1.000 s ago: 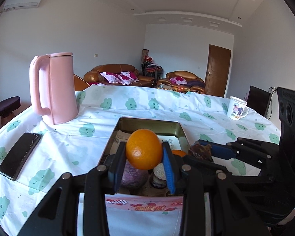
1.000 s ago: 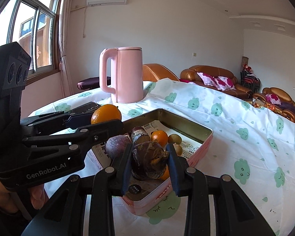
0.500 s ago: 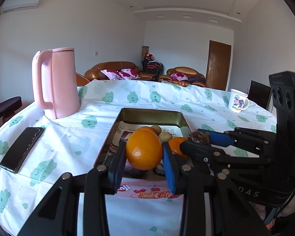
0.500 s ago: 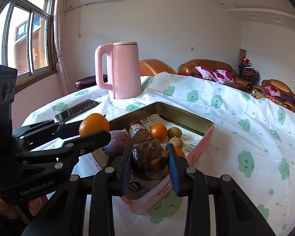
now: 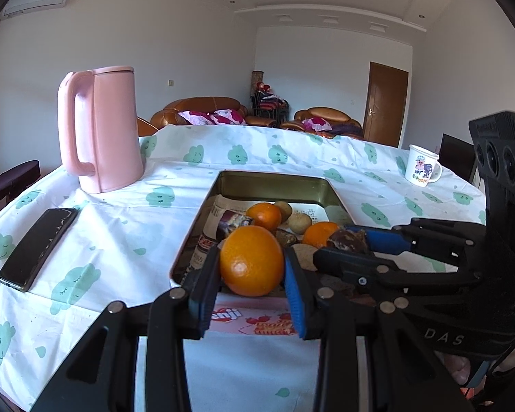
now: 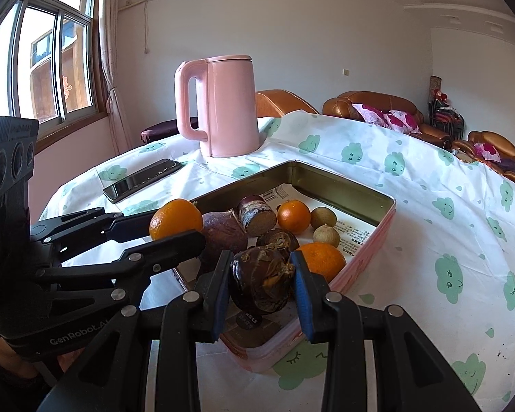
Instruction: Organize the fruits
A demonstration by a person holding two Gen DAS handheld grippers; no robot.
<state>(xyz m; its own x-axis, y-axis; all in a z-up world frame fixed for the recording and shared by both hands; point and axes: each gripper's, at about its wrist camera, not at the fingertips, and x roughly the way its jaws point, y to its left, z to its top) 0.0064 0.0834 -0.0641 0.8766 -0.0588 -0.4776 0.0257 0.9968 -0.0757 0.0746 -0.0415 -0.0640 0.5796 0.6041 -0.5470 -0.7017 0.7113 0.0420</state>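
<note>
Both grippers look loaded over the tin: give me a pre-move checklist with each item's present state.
1. Left gripper clamps the large orange: ok.
2. Right gripper clamps the dark wrinkled fruit: ok.
3. Both fruits held above the tin: ok.
4. Bare floor at the tin's far end: ok.
5. Kettle and phone stand apart from the tin: ok.
6. Clearance between the two grippers: cannot tell.
</note>
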